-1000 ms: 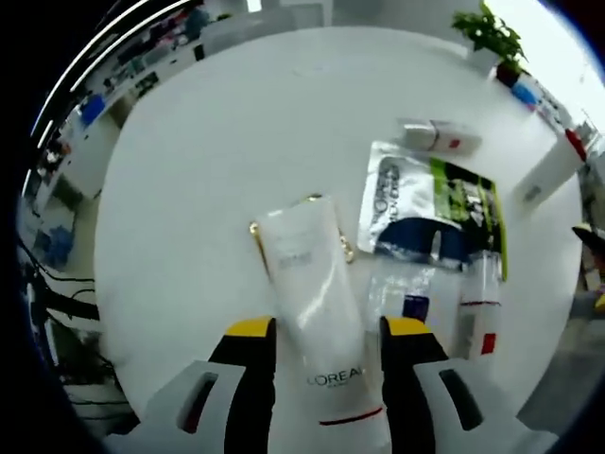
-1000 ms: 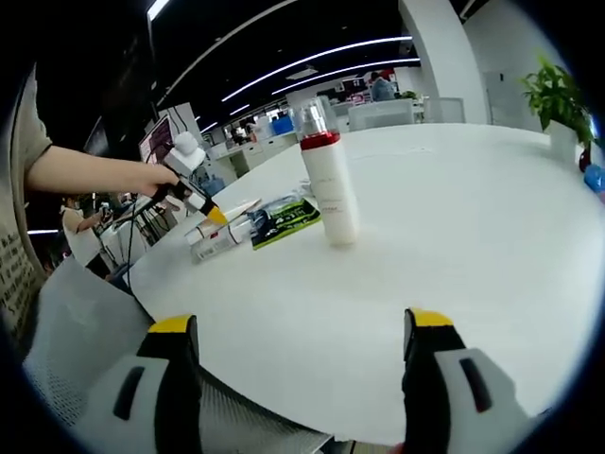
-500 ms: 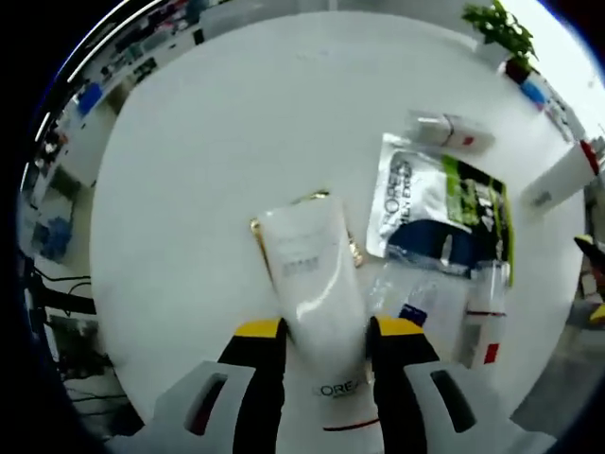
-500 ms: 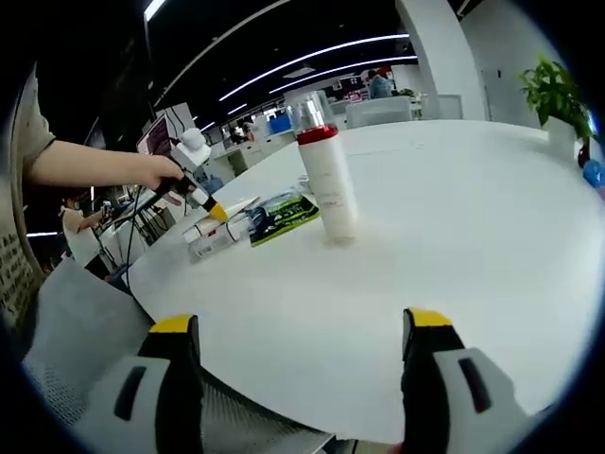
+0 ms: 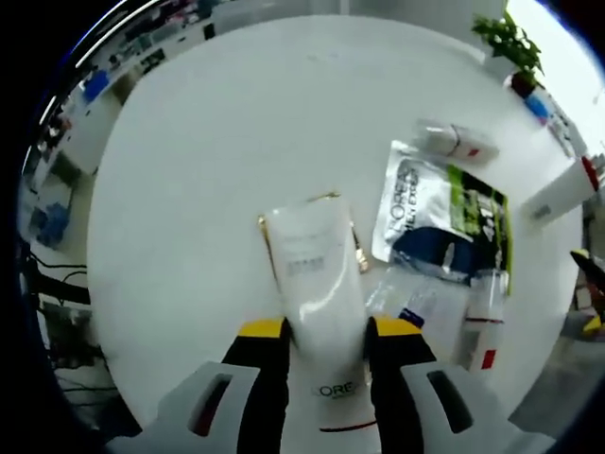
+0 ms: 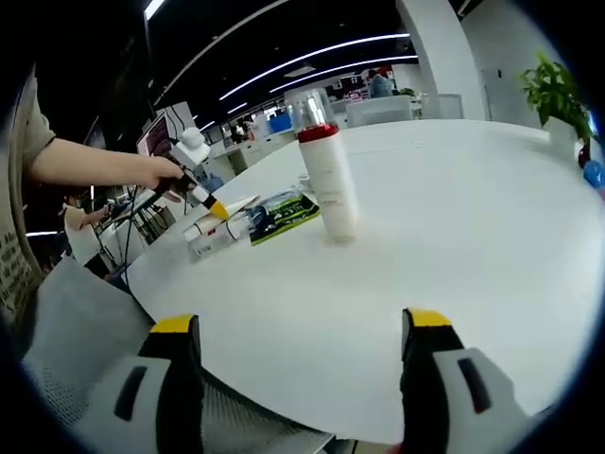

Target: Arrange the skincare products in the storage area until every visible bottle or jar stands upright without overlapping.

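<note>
Left gripper point(image 5: 324, 342) clamped on white tube point(image 5: 317, 274) lying on white surface point(image 5: 208, 170), pouch point(image 5: 440, 213) right. Right gripper point(image 6: 295, 350) open; upright bottle point(image 6: 328, 184) far beyond.

The lower end of the white tube point(image 5: 317, 293) is being hidden between the jaws. Small print on the green sachet point(image 5: 444, 213) is being blurred. The worktop point(image 6: 492, 227) is being cut off at the right.

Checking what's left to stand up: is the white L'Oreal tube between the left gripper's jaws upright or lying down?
Lying down. The white tube rests flat along the table, with the left gripper shut on its lower end.
</note>
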